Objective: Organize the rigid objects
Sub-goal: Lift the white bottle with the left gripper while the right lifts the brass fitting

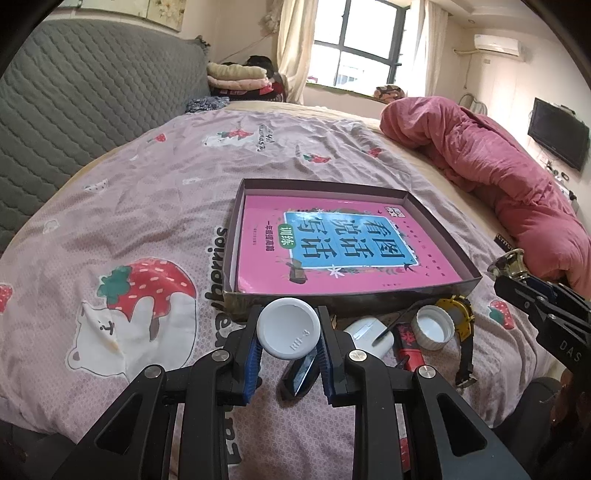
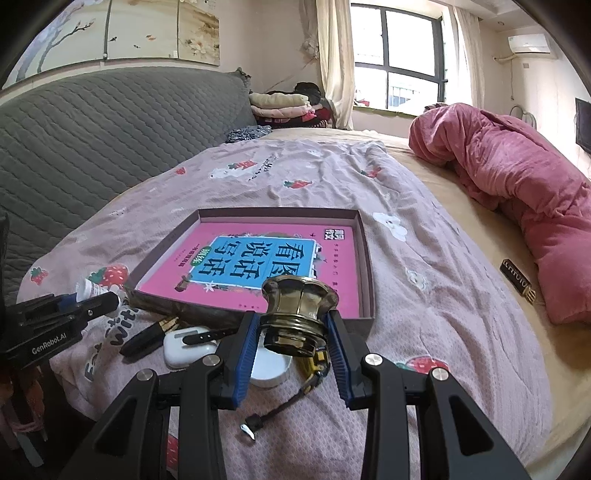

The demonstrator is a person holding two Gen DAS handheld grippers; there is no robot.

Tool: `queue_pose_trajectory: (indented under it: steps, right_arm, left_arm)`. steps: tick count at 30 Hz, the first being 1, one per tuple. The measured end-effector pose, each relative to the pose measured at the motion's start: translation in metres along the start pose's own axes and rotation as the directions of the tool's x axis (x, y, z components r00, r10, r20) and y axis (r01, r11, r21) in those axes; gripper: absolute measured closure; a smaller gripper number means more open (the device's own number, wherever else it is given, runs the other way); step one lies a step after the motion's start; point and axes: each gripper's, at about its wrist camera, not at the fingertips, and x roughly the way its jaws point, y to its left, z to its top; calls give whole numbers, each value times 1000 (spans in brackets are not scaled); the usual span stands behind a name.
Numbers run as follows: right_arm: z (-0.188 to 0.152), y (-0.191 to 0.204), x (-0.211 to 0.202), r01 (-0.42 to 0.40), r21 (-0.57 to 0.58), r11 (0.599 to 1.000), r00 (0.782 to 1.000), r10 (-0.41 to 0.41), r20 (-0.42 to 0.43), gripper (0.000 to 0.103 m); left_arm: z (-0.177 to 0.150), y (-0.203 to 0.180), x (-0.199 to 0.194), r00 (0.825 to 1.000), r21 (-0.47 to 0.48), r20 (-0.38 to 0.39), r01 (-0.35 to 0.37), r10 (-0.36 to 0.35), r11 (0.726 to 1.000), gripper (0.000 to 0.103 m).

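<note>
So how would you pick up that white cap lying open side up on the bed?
Probably pinch the ribbed rim of the white cap from straight above, one finger inside its hollow and one outside. It lies mouth up, and the watch crowds its right side.

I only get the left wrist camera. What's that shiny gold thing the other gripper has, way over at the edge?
Observer: The right gripper is shut on a brass-coloured flared piece with a threaded neck.
Child: And the round white thing in my gripper?
Observer: Seen from the side, it is a small white bottle with printing on it, clamped in the left gripper.
Child: What's on the wall above the grey headboard?
Observer: Painted panels showing blossoming branches.
</note>
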Motion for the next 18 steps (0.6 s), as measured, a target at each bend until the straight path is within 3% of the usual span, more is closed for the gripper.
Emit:
queue_pose_trajectory:
  steps: [18]
  right_arm:
    - [11,-4,9,-22,35,999,999,20,37,66]
  left_arm:
    - [9,-13,2,1000,15,7,9,-9,1000,76]
